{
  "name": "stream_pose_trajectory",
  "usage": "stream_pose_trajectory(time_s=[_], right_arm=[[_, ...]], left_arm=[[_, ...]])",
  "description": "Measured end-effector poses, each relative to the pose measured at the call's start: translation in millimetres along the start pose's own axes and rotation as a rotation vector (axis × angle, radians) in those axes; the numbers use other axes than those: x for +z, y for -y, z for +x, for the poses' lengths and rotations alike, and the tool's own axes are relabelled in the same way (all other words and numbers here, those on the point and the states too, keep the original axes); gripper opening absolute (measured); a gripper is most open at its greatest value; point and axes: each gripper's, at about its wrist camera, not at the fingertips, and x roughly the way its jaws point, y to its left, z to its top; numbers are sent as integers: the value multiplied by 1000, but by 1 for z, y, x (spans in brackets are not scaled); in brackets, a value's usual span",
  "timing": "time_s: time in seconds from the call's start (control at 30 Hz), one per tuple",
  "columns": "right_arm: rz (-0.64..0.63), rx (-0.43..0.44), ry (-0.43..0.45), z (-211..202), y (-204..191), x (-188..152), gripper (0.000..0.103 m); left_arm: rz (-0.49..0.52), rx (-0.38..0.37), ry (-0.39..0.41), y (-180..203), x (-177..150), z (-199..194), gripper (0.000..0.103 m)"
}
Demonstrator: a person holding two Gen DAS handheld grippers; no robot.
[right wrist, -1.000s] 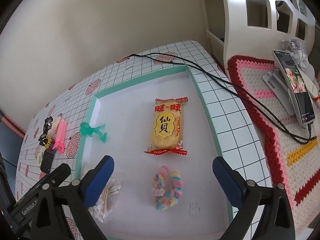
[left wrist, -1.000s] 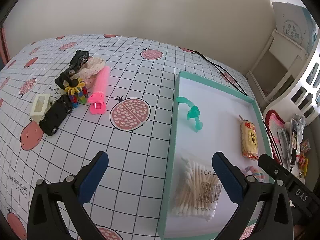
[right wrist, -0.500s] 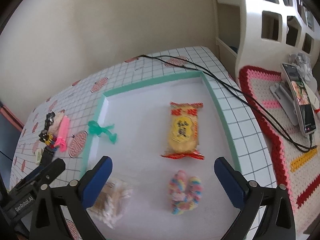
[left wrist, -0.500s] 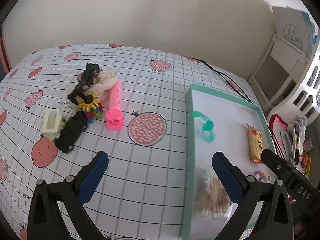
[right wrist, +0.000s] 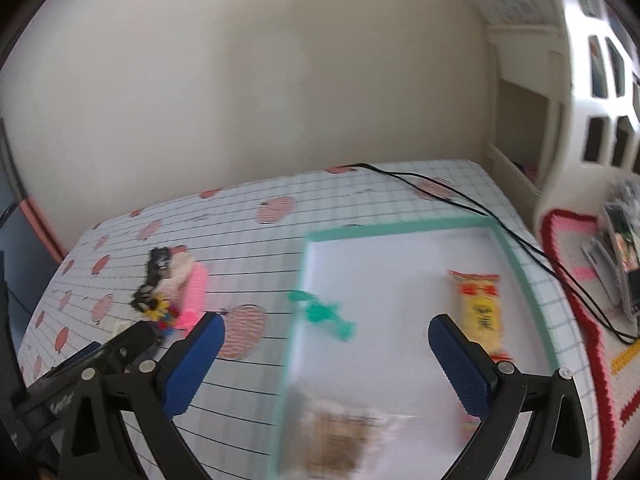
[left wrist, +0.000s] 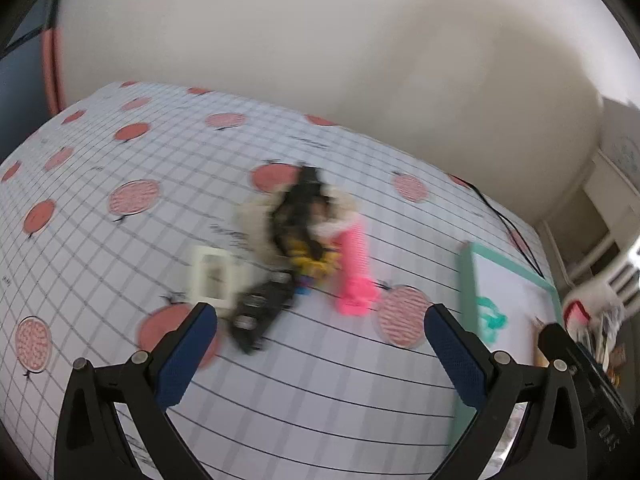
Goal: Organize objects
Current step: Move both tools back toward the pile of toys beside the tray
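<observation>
On the gridded tablecloth [left wrist: 100,248], one loose cluster: one cream frame-like piece [left wrist: 211,277], one black toy car [left wrist: 260,314], one black clip [left wrist: 298,210] on one cream lace scrap [left wrist: 340,220], one yellow flower trinket [left wrist: 314,264], one pink spring toy [left wrist: 356,268]. Further right, one teal-rimmed tray [right wrist: 516,268] holding one teal hook [right wrist: 324,314], one blurred cotton swab pack [right wrist: 336,436], one yellow snack packet [right wrist: 480,312]. Left gripper [left wrist: 320,354] spread wide, empty, above the cloth near the cluster. Right gripper [right wrist: 326,364] likewise spread, empty, over the tray.
</observation>
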Motion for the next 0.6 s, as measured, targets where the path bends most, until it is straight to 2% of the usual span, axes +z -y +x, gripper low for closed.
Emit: stream_pose_trajectory(time_s=[0.2,0.6], right_arm=[[-12,61,-10,12,-39,-6,103],[-47,151,-70,38,-95,-23,103]], left_arm=[[-92,27,4,-46,9,5,103],[-119,59,-60,-87,18,21,103]])
